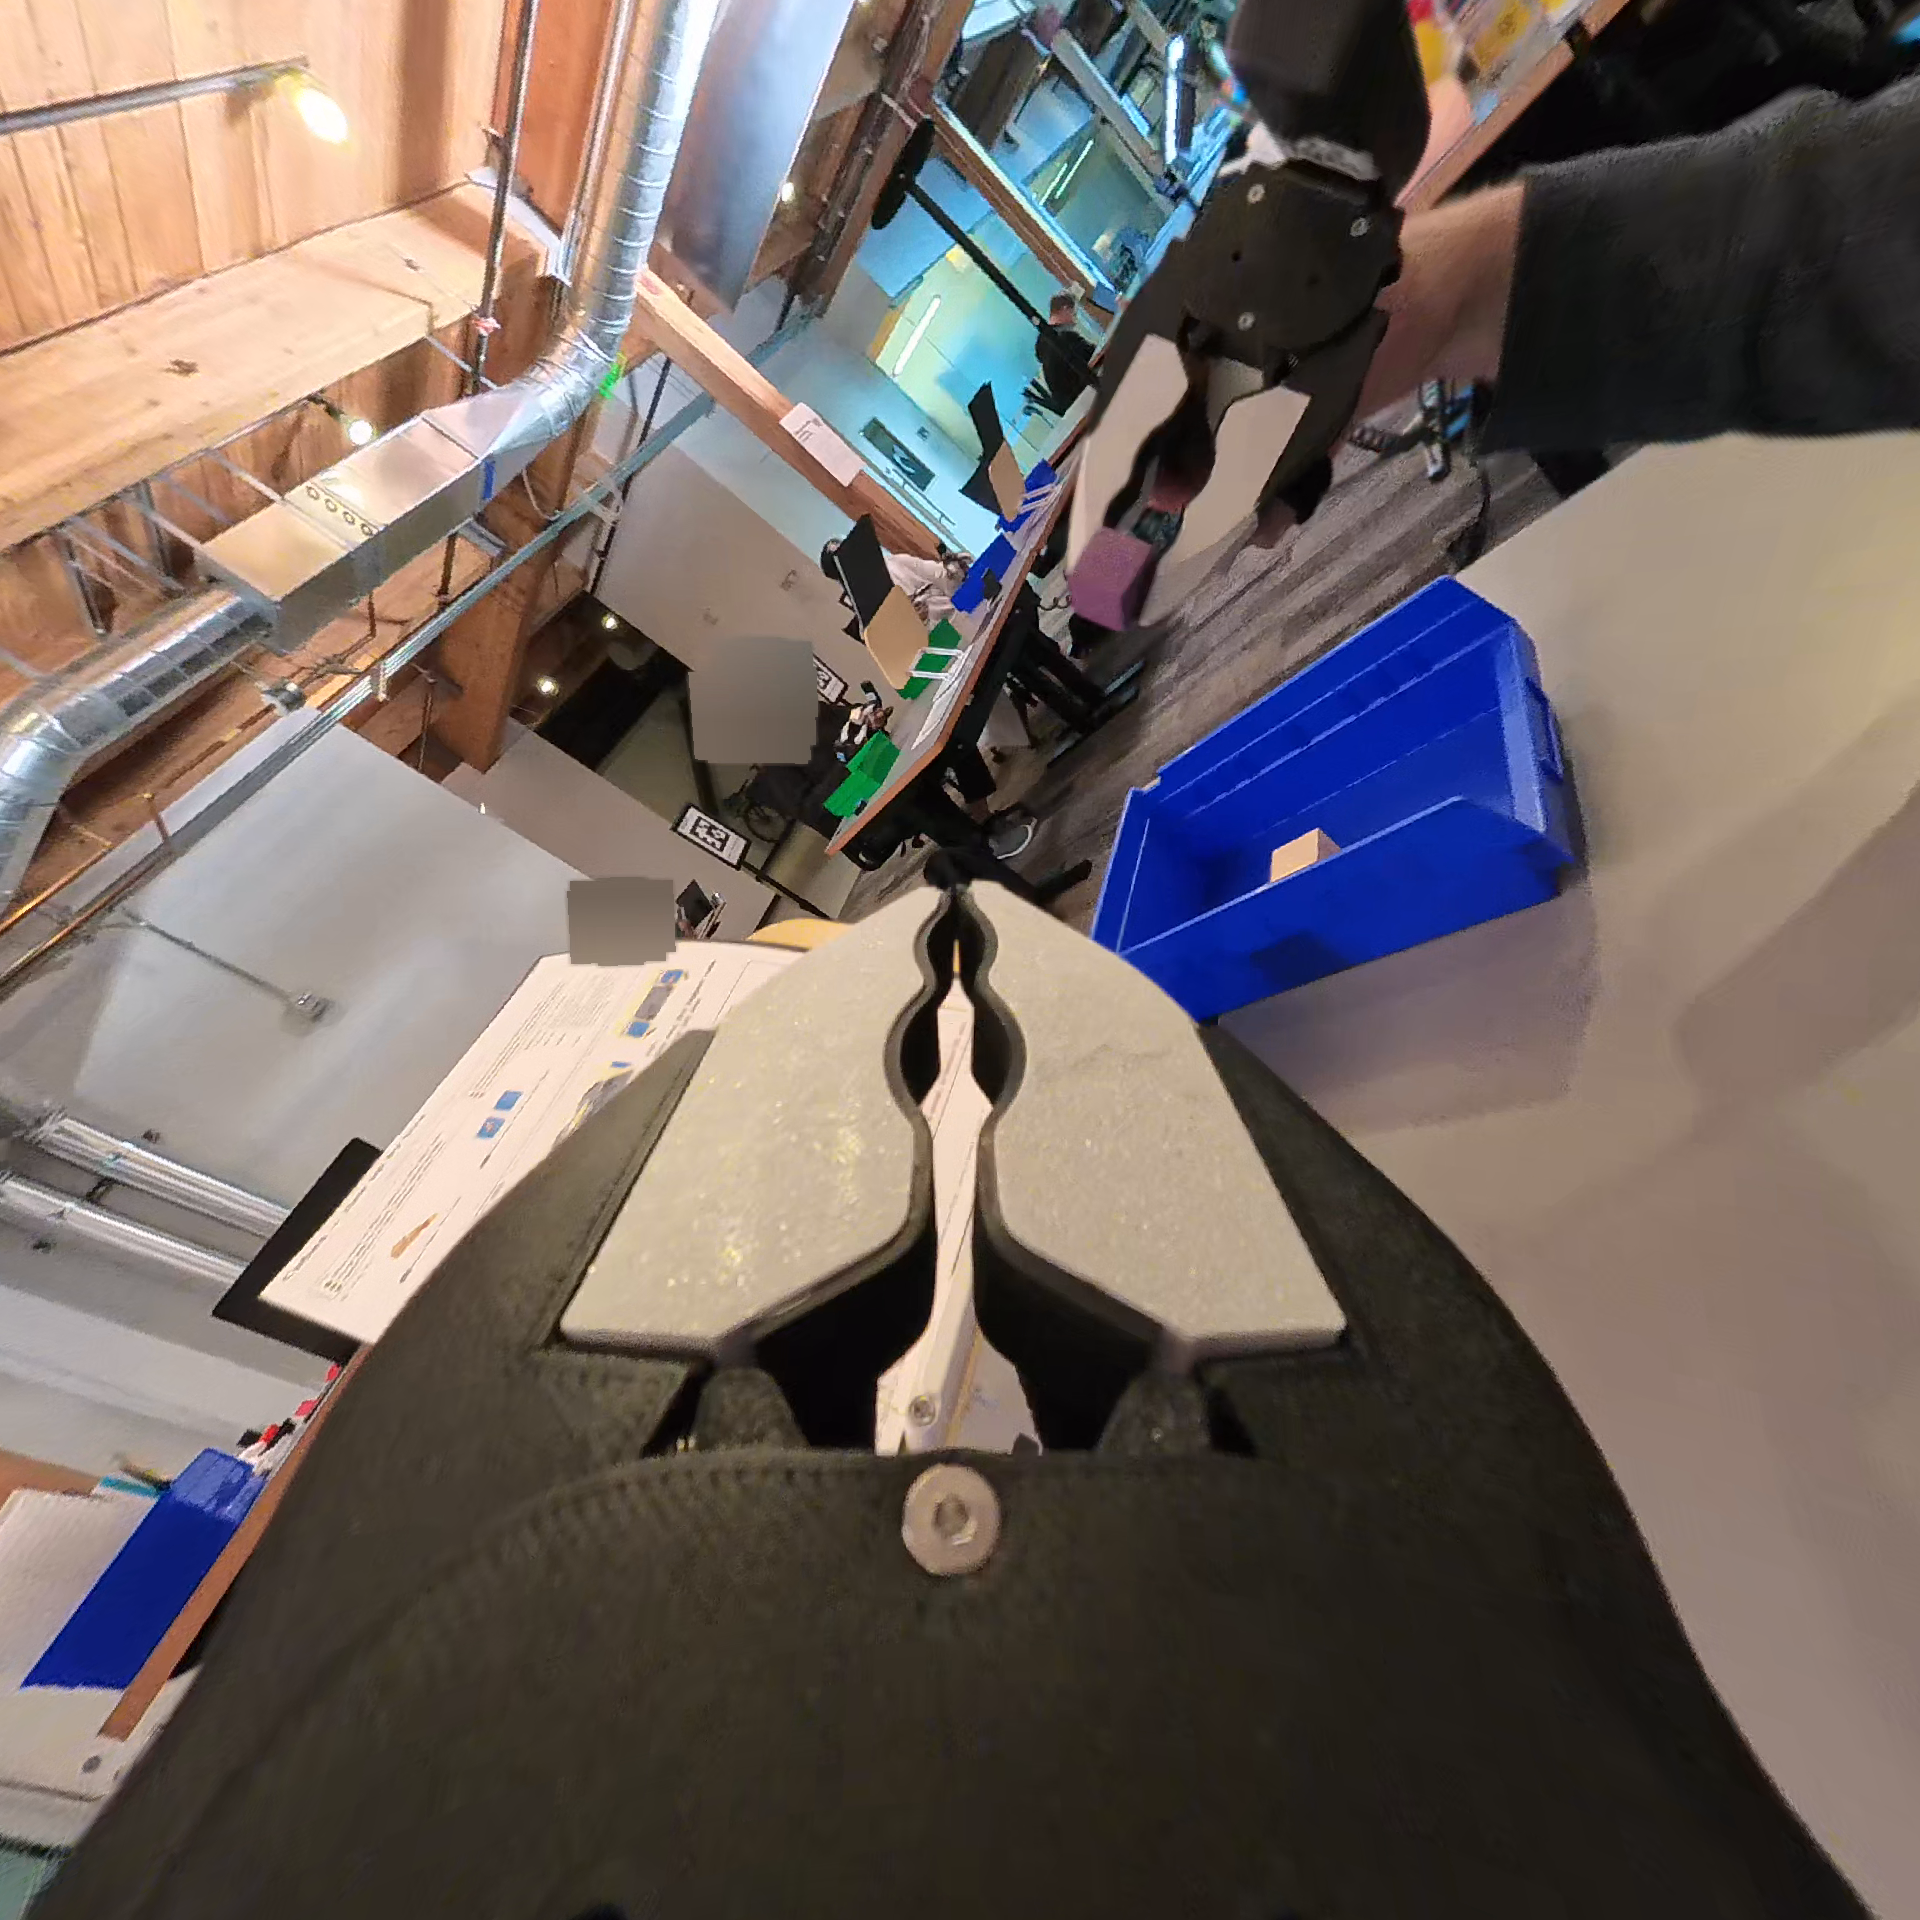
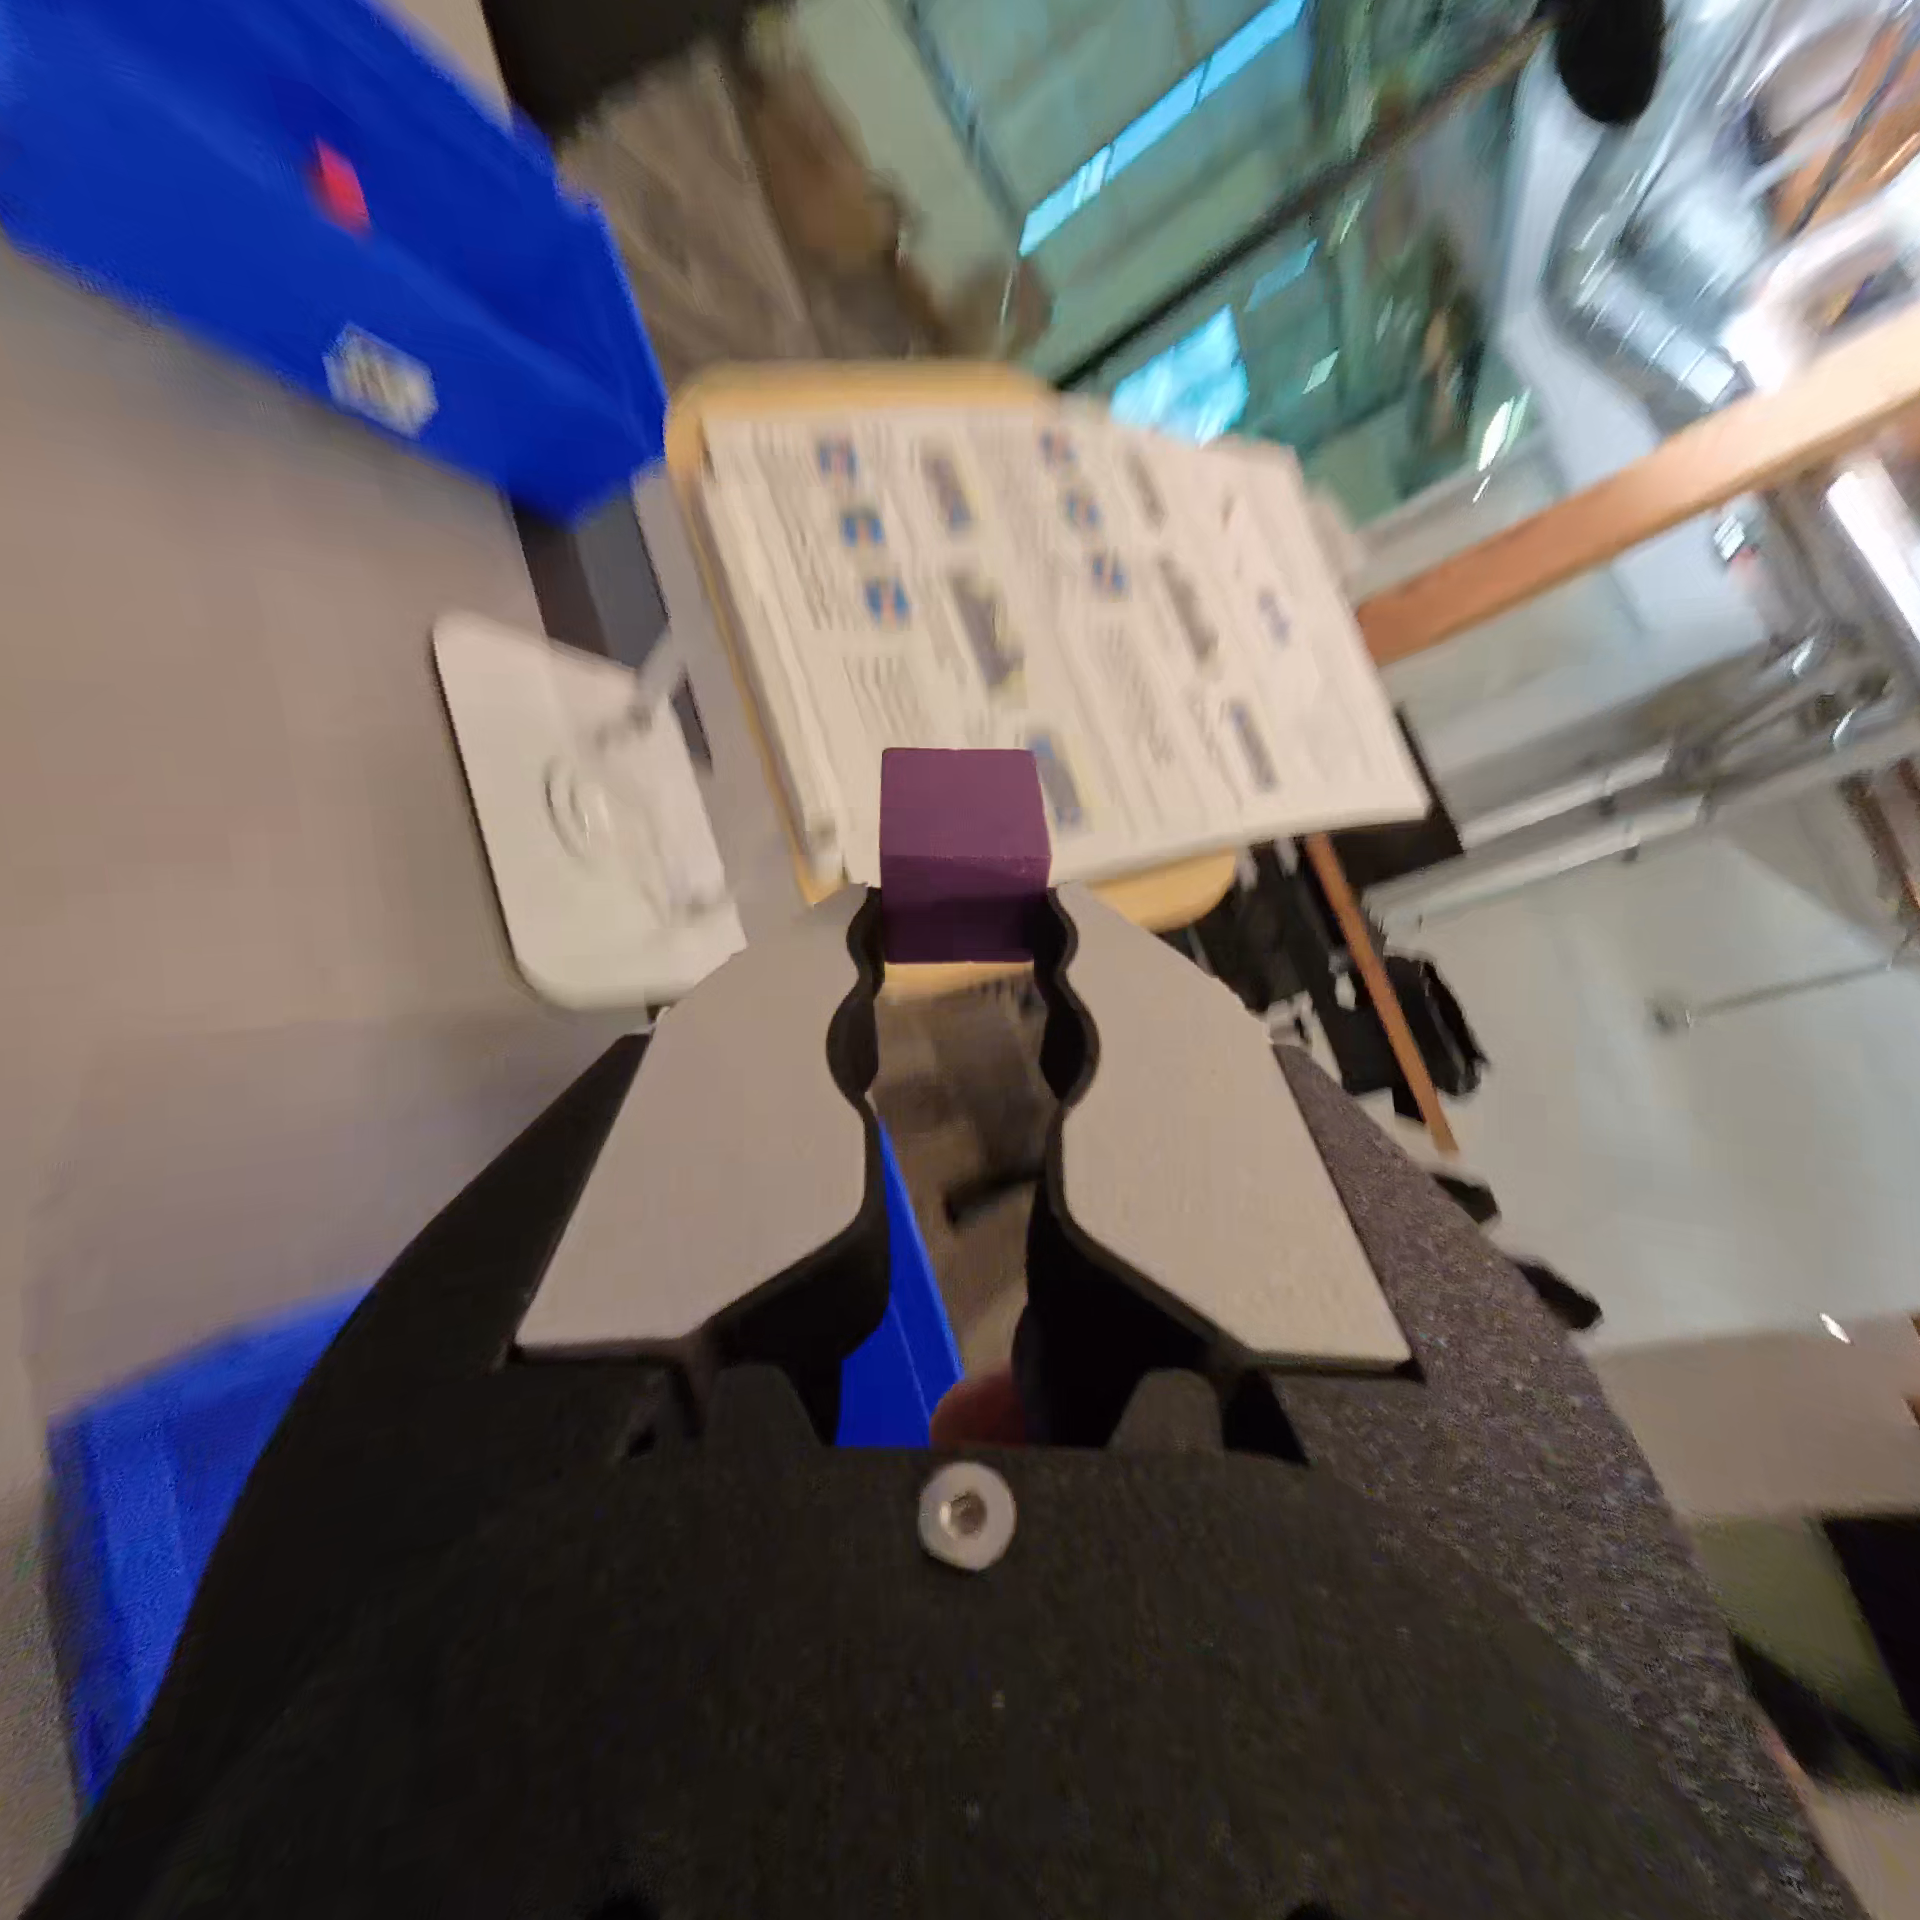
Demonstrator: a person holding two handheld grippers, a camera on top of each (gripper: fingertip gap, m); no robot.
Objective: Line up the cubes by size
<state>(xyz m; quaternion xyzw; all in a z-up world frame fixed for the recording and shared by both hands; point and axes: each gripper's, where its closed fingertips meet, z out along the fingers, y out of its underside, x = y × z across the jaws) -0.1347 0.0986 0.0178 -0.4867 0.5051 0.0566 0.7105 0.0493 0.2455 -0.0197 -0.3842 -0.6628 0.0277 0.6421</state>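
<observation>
My right gripper (image 2: pixel 961 920) is shut on a purple cube (image 2: pixel 961 842), with both pads pressed on its sides, and holds it in the air. The left wrist view shows this gripper far off at the upper right, with the purple cube (image 1: pixel 1112 577) at its tips. My left gripper (image 1: pixel 954 902) is shut with its tips together and nothing between them. A tan cube (image 1: pixel 1304 854) lies inside a blue bin (image 1: pixel 1351 914) on the grey table (image 1: pixel 1662 1247). A red cube (image 2: pixel 341 192) shows in a blue bin (image 2: pixel 312 312) at the upper left of the right wrist view.
A printed sheet on a light wooden board (image 2: pixel 1039 623) stands ahead of the right gripper, beside a white stand base (image 2: pixel 582 810). Another blue bin (image 2: pixel 156 1455) sits at the lower left. A person's sleeve (image 1: pixel 1714 260) reaches in at the upper right. The right wrist view is blurred. The grippers' ends are close to 25 cm from one another.
</observation>
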